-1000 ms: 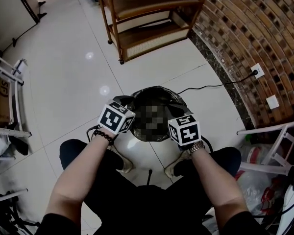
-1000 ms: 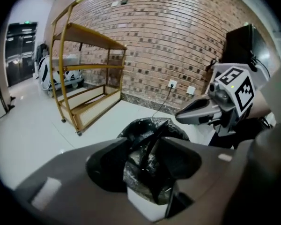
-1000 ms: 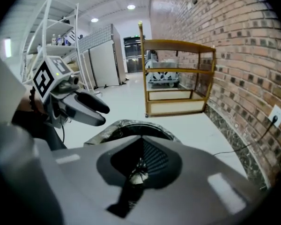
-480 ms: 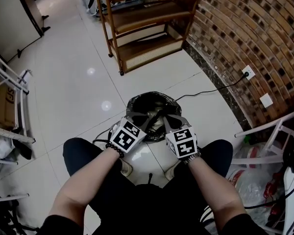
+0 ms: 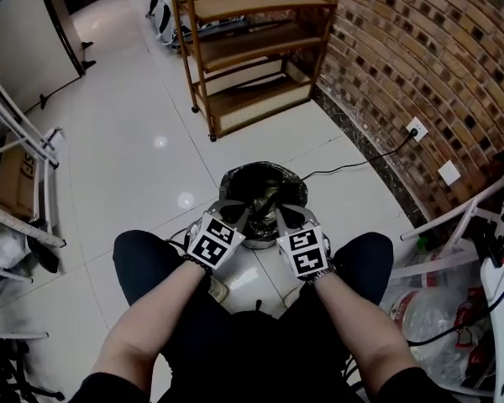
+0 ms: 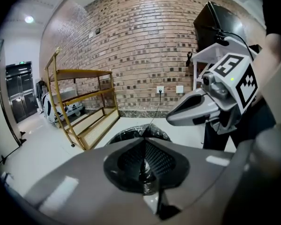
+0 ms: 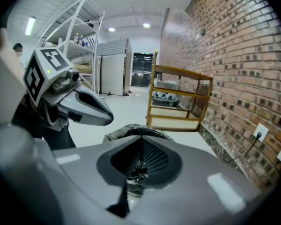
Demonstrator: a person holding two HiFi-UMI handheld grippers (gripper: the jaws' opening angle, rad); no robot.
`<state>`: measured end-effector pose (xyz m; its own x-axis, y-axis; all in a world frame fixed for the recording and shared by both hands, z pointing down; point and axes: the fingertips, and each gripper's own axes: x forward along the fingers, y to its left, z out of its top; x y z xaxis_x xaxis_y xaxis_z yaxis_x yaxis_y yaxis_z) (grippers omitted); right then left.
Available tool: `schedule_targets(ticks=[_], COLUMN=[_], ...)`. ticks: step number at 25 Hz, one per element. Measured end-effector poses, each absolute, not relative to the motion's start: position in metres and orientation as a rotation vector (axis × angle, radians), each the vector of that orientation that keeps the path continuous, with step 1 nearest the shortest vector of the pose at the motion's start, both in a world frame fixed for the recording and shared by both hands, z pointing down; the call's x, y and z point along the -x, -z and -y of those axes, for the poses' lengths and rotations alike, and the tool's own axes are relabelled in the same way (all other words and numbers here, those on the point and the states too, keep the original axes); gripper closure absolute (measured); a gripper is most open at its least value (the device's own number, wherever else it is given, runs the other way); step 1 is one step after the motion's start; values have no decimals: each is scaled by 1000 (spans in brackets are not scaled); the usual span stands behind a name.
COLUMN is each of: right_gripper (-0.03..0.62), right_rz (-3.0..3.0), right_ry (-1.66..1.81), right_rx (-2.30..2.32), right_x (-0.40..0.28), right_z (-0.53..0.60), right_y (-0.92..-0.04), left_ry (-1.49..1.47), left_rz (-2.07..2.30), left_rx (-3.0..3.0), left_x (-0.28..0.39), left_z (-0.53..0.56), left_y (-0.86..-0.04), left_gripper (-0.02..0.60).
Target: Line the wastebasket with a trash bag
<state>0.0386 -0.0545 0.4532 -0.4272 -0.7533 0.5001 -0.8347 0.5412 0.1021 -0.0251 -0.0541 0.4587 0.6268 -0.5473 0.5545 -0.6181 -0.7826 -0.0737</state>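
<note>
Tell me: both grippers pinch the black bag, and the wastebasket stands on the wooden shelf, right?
No. The left gripper and right gripper pinch the black bag, but the wastebasket stands on the floor, not the wooden shelf: see the head view.

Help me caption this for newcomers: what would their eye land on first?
In the middle of the head view, the left gripper and the right gripper, each bearing a marker cube, are shut on pinches of the black trash bag that sits in the round wastebasket. Beyond it, a wooden shelf stands beside the brick wall.
</note>
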Motion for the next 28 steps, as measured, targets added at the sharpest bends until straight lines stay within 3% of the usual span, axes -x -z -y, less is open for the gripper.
schedule_targets(ticks=[28], right_gripper=[592], right_rz=[2293], right_ry=[-207], right_rx=[-1315], right_x=[-41], right_z=[48], right_y=[-448], left_ry=[-884], left_rz=[936], left_rx=[-2802], left_x=[11], left_z=[44], left_y=[-462], left_gripper=[580])
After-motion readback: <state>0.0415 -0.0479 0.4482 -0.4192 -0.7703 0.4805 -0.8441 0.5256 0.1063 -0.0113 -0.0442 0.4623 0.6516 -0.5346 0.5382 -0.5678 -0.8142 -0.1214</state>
